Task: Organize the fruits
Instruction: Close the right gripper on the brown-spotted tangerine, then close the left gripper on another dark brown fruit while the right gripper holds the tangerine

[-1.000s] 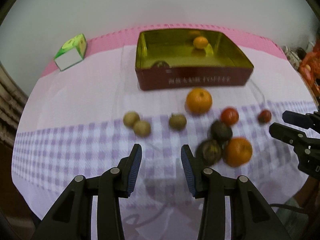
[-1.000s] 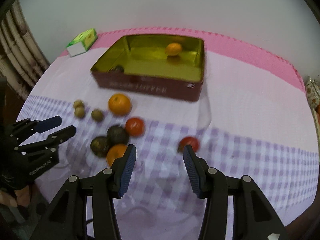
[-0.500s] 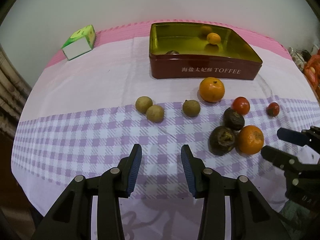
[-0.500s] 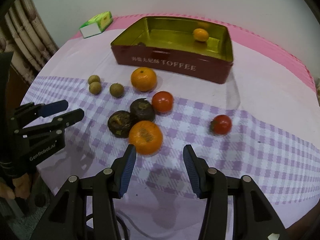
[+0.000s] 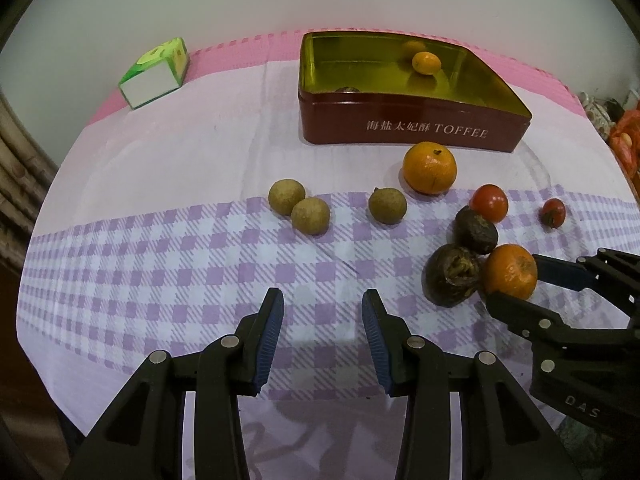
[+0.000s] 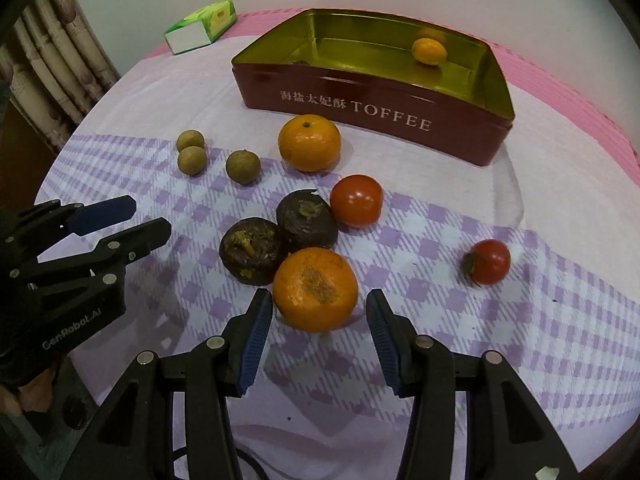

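Dark fruit [image 5: 347, 89] half-hidden behind tin wall [image 5: 404, 128]

The tablecloth [image 6: 520, 320] is white with purple checks and a pink edge. The toffee tin [image 6: 380, 108] is dark red outside with white lettering, gold inside. Oranges [image 6: 315, 289] are orange, tomatoes [image 6: 356, 200] red, small round fruits [image 6: 243, 167] tan-brown, two wrinkled fruits [image 6: 306, 220] dark brown. The carton [image 6: 200, 26] is green and white.

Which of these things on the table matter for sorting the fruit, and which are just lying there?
For the job:
- toffee tin
- oranges
- tomatoes
- dark fruits
- small brown fruits

Lying about:
- green tissue box
- checked tablecloth
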{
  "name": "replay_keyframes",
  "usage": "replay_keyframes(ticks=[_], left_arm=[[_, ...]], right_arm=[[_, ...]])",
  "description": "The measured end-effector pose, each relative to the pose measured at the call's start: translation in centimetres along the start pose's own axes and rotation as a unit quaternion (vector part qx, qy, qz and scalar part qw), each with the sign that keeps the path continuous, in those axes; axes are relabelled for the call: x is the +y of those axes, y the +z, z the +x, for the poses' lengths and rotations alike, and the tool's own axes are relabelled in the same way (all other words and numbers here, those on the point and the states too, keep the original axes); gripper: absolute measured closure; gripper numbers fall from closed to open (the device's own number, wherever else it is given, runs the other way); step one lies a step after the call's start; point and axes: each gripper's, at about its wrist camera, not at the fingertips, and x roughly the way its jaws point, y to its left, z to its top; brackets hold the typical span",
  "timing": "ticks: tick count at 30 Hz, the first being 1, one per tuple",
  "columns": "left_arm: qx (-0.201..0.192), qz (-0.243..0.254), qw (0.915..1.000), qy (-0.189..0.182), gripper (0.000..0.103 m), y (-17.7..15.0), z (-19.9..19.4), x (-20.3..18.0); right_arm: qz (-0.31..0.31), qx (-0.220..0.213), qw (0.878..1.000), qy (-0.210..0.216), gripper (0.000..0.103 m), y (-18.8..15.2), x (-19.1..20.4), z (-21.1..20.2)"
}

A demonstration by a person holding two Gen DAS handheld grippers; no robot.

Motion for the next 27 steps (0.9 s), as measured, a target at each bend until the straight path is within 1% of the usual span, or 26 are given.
replay_keyframes(ticks=[1, 11, 21, 27], left_arm=[[0.001, 0.0, 1.0, 0.0, 0.061, 0.0, 0.1, 0.0], [0.001, 0.002, 1.0, -0.003, 0.061, -0.1, 0.1, -0.2], [0.0, 0.006, 0.9999, -0.015, 0.06, -0.4, -0.2, -1.2], [-0.002, 0.007, 0.9995, -0.03, 0.06, -0.5, -0.2, -2.0]], right_arm=[[-0.002, 0.0, 1.0, 0.001, 0.062, 0.0, 0.0, 0.1], [0.002, -0.004, 1.0, -0.011, 0.063, -0.2, -0.4, -0.1], [0.029, -0.006, 0.999, -0.032, 0.063, -1.1, -2.7, -0.5], [0.048, -0.011, 0.998, -0.045, 0.064, -1.8, -4.5, -0.8]])
